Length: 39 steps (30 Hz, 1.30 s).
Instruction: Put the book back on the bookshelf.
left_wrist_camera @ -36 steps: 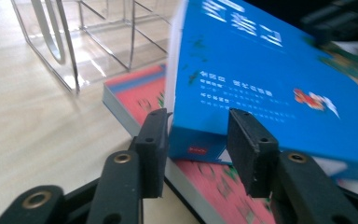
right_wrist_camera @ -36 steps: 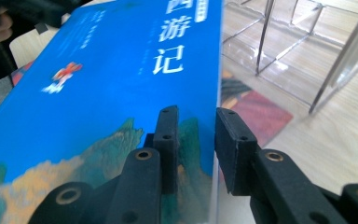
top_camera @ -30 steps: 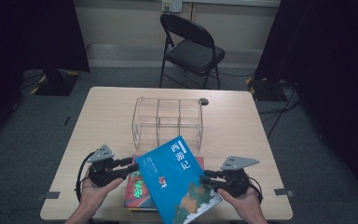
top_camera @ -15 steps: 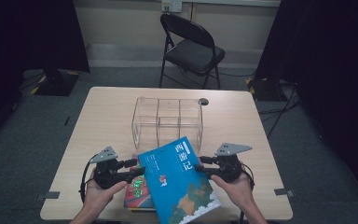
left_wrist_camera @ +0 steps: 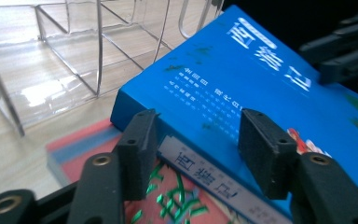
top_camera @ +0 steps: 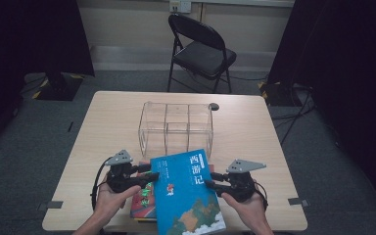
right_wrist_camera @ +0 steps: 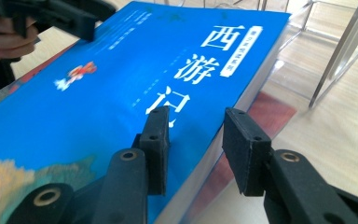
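A clear organiser (top_camera: 175, 125) with three compartments stands mid-table, open towards the near side. Just beyond its far right corner a small dark round thing (top_camera: 214, 106) lies on the table (top_camera: 107, 122), too small to tell what it is. Past the far edge a black folding chair (top_camera: 200, 54) stands on grey carpet (top_camera: 24, 132), seat facing the table. Behind it, a pale wall (top_camera: 127, 24) carries a socket (top_camera: 180, 6). Dark curtains (top_camera: 24, 34) hang at left and right. Tape marks (top_camera: 49, 205) lie on the floor near the near corners.

Blue book (top_camera: 188, 193) hides most of red book (top_camera: 142, 203)
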### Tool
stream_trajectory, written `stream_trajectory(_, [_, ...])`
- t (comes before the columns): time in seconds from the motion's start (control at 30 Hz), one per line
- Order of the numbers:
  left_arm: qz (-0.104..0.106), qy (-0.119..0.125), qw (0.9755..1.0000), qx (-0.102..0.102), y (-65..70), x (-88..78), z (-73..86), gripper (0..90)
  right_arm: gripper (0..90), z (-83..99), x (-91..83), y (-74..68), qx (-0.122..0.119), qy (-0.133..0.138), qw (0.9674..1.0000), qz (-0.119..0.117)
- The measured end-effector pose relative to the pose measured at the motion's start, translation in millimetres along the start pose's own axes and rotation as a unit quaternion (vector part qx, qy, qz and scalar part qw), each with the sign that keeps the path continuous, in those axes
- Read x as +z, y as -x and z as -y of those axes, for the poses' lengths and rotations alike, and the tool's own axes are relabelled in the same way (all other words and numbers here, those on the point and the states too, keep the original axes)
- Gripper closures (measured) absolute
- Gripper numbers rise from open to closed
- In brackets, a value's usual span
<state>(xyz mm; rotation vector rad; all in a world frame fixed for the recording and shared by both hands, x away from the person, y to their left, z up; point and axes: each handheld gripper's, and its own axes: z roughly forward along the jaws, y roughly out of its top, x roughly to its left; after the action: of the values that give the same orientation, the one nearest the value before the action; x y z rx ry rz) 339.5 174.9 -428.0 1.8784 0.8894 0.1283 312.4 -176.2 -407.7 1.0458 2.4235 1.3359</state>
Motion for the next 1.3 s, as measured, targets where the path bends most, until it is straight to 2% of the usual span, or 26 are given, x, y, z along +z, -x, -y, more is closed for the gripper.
stream_trajectory(0.03, [-0.004,-0.009,0.9999,0.005,2.0,2.8,-3.5,39.4,61.8,3.5,-4.3,-4.2,-0.003,0.000,1.0000,0.002])
stream_trajectory(0.07, [-0.019,-0.015,0.9995,0.019,6.3,6.7,-8.0,38.8,61.7,5.0,-5.4,-5.2,-0.001,0.002,1.0000,0.002])
stream_trajectory(0.1, [-0.026,-0.014,0.9993,0.023,8.7,8.4,-8.7,37.8,61.5,6.1,-5.8,-4.9,0.000,0.004,1.0000,0.001])
stream_trajectory(0.17, [-0.026,-0.013,0.9992,0.026,9.0,8.2,-8.3,36.9,59.8,6.8,-5.3,-1.8,0.004,0.009,0.9999,-0.008])
stream_trajectory(0.23, [-0.010,-0.017,0.9997,0.011,5.3,6.4,-7.3,37.5,54.5,6.1,-2.1,0.0,0.007,0.013,0.9999,-0.008])
stream_trajectory(0.27, [-0.010,-0.017,0.9997,0.011,5.3,6.4,-7.3,38.1,54.5,6.1,-2.1,0.0,0.007,0.013,0.9999,-0.008])
stream_trajectory(0.3, [0.008,-0.021,0.9998,0.001,1.5,4.0,-5.2,38.4,47.1,3.1,2.7,1.0,0.008,0.015,0.9999,-0.003])
stream_trajectory(0.33, [0.008,-0.021,0.9998,0.001,1.5,4.0,-5.2,38.7,47.1,3.1,2.7,1.0,0.008,0.015,0.9999,-0.003])
stream_trajectory(0.37, [0.019,-0.018,0.9996,-0.011,-0.1,3.3,-2.4,38.4,35.8,0.2,9.3,1.5,0.016,0.016,0.9997,0.007])
stream_trajectory(0.53, [0.023,-0.027,0.9993,-0.007,5.4,1.7,-0.9,35.5,28.4,-1.3,20.2,3.4,0.038,0.016,0.9991,-0.004])
stream_trajectory(0.63, [0.015,-0.026,0.9995,-0.011,11.8,2.4,2.0,31.3,28.4,1.4,20.6,3.9,0.053,0.020,0.9984,-0.007])
stream_trajectory(0.7, [0.014,-0.019,0.9996,-0.012,12.9,1.8,3.8,31.8,27.8,2.8,20.8,5.3,0.062,0.022,0.9978,-0.012])
stream_trajectory(0.97, [0.015,-0.010,0.9997,-0.016,11.4,3.0,6.9,30.8,27.6,3.9,24.1,10.6,0.092,0.014,0.9951,-0.035])
stream_trajectory(1.07, [0.015,-0.004,0.9997,-0.019,11.4,4.1,8.7,29.3,29.7,-1.2,22.3,5.2,0.070,0.003,0.9974,-0.016])
stream_trajectory(1.1, [0.016,-0.003,0.9997,-0.019,10.9,4.2,9.2,28.7,35.1,-3.5,19.7,0.4,0.062,0.006,0.9981,0.003])
stream_trajectory(1.13, [0.016,-0.003,0.9997,-0.019,10.9,4.2,9.2,28.5,35.1,-3.5,19.7,0.4,0.062,0.006,0.9981,0.003])
stream_trajectory(1.17, [0.018,-0.003,0.9996,-0.020,10.4,4.4,9.2,28.4,43.0,-4.0,16.0,-0.2,0.065,0.020,0.9976,0.010])
stream_trajectory(1.23, [0.018,-0.003,0.9996,-0.020,10.5,4.4,9.3,28.4,44.5,-4.1,14.0,1.4,0.074,0.021,0.9970,0.002])
stream_trajectory(1.3, [0.017,-0.003,0.9997,-0.020,10.5,4.1,9.5,28.4,45.1,-4.0,13.0,-1.3,0.073,0.023,0.9971,0.006])
